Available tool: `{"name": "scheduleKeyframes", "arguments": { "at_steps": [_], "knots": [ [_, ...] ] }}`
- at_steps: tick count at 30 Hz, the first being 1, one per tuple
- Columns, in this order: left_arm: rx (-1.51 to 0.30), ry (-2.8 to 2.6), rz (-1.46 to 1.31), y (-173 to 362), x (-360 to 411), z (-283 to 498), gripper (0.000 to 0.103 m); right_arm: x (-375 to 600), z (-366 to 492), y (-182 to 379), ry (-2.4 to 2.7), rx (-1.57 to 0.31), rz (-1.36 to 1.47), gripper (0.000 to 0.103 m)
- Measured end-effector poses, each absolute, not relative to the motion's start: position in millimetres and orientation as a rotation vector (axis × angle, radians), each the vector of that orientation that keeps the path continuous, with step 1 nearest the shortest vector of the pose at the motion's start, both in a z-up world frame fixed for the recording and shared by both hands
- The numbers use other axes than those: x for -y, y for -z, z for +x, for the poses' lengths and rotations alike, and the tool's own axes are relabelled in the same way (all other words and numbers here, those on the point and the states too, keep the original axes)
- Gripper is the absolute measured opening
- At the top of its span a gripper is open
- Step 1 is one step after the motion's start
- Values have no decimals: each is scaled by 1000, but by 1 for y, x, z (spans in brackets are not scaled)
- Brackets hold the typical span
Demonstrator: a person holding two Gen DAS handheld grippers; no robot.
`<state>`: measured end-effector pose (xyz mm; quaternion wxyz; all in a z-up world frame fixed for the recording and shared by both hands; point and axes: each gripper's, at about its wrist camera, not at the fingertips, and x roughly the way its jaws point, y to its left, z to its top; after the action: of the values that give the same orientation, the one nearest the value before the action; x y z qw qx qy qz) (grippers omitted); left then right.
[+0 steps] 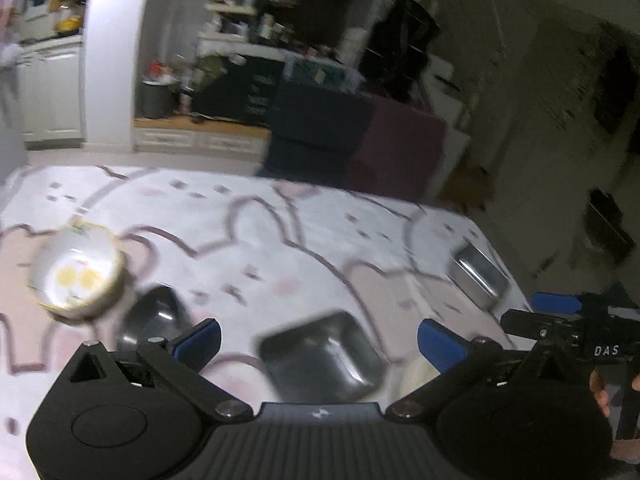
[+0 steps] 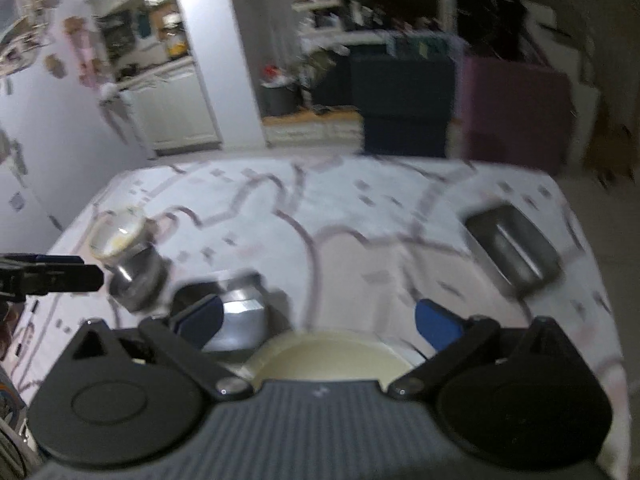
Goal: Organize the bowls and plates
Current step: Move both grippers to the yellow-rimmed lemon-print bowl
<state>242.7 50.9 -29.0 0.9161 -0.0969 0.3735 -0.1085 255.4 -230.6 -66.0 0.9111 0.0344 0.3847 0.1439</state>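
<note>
Grippers: left gripper [image 1: 318, 340] and right gripper [image 2: 318, 322] are being held spread wide, nothing pinched.
Left to do: dishes (blurry) are being left scattered – white bowl [image 1: 76, 270] at 9 o'clock, metal tray [image 2: 514, 250] at 2 o'clock.

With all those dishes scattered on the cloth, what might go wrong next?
The patterned bowl sits near the table's left edge, so a nudge might tip it off. The pictures are blurred, so aiming at a metal dish may miss. Both grippers, left and right, are open and close together; they might collide.
</note>
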Motion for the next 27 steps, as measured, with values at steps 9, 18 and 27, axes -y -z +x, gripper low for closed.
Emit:
{"name": "scheduleKeyframes", "arguments": {
  "at_steps": [9,18,27],
  "knots": [
    [-713,48,-290,27,-157,267,103,118,330,53,-462,-748,-6,103],
    [-745,-160,-369,57,-247,298,101,2,404,64,-557,-778,-30,102],
    [-813,-250,-452,106,-302,337,69,-87,467,108,-631,-911,7,75]
  ]
}}
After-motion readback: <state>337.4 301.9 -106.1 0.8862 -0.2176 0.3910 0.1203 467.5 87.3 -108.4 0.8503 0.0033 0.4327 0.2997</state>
